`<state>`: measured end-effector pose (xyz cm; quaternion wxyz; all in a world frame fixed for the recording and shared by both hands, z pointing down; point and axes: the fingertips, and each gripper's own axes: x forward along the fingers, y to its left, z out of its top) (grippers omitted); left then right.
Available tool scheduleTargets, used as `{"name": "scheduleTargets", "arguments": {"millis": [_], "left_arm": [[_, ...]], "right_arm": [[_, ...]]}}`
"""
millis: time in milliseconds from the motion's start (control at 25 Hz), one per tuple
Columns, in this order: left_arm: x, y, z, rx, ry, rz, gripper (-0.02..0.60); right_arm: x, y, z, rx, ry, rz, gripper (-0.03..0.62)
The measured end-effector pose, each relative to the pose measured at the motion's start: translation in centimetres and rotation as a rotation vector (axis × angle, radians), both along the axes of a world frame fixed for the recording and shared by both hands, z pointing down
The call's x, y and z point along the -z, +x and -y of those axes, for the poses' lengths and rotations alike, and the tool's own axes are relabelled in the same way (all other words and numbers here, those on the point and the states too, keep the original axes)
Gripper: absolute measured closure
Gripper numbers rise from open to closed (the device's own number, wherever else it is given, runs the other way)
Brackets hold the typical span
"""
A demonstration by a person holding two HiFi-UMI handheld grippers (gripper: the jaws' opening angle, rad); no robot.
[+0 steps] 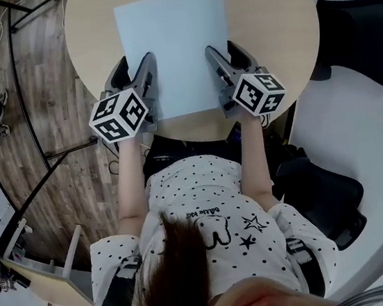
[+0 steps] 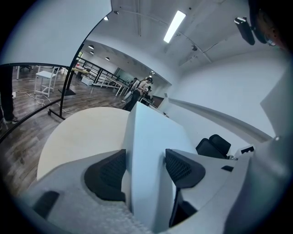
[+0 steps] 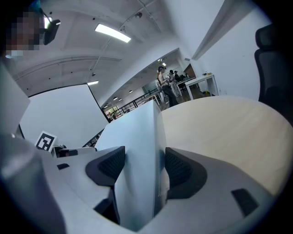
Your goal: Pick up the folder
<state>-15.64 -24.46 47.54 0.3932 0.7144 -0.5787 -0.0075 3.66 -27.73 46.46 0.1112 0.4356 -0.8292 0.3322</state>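
The folder [image 1: 174, 46] is lying spread over the round table [image 1: 91, 29], its near edge close to the person. The left gripper [image 1: 135, 69] is clamping the folder's left edge near the near corner, with the sheet filling the gap between both pads. The right gripper [image 1: 226, 57] is grasping the right edge in the same way, with its jaws pressing the folder from either side.
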Motion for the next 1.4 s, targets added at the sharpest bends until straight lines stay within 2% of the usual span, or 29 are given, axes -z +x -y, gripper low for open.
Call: {"name": "scheduleTargets", "arguments": {"millis": [520, 1040, 1400], "left_arm": [[4.7, 0.5, -1.5, -0.033, 0.108, 0.012, 0.313], [10.1, 1.9, -4.1, 0.034, 0.207, 0.03, 0.313], [11.9, 2.4, -6.4, 0.062, 0.262, 0.035, 0.313]], "right_arm": [[4.6, 0.6, -2.2, -0.055, 0.121, 0.024, 0.324], [10.2, 1.9, -4.2, -0.014, 0.226, 0.032, 0.324], [12.2, 2.3, -6.0, 0.019, 0.287, 0.034, 0.324]]}}
